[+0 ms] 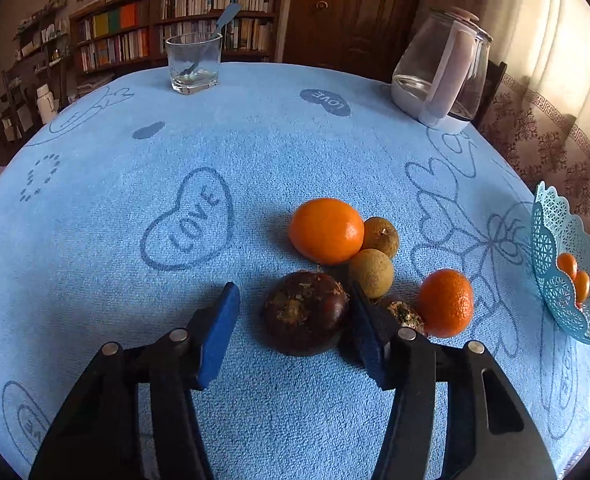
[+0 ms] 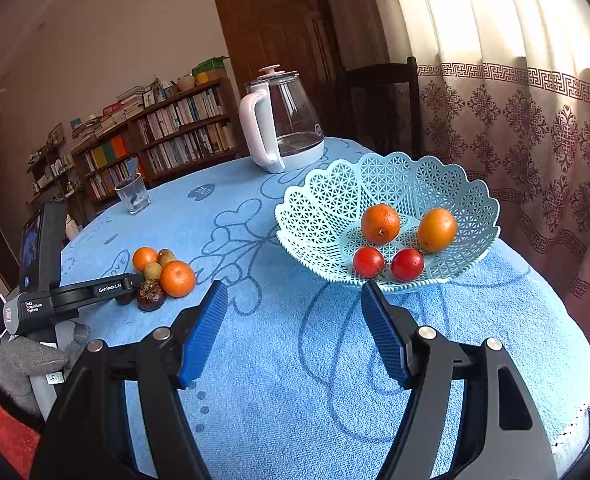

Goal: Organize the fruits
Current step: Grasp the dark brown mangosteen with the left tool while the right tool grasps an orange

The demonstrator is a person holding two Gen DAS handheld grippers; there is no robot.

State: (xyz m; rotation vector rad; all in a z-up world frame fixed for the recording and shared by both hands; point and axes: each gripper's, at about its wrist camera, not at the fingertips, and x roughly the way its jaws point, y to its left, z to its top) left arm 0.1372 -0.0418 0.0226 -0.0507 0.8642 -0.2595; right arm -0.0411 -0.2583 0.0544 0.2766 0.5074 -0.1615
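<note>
Jaws of the left gripper [image 1: 295,316] stand apart around a dark brown round fruit [image 1: 306,312] on the blue tablecloth [image 1: 135,280]; the right-hand pad looks to touch the fruit's side, while a clear gap shows between the fruit and the left-hand pad, so nothing is clamped. A second dark fruit [image 1: 405,314] lies just behind the right finger. Beyond them sit a large orange [image 1: 326,230], two small tan fruits [image 1: 371,273] touching it and each other, and a smaller orange [image 1: 446,303] to the right.

Jaws of the right gripper [image 2: 295,308] are released and empty, hovering above the cloth just in front of a pale blue lattice basket [image 2: 323,204]. Inside the basket lie two oranges [image 2: 380,224] and two red fruits [image 2: 369,262]. At the table's far side stand a glass kettle [image 2: 283,120] and a tumbler [image 1: 193,62] with a spoon in it
</note>
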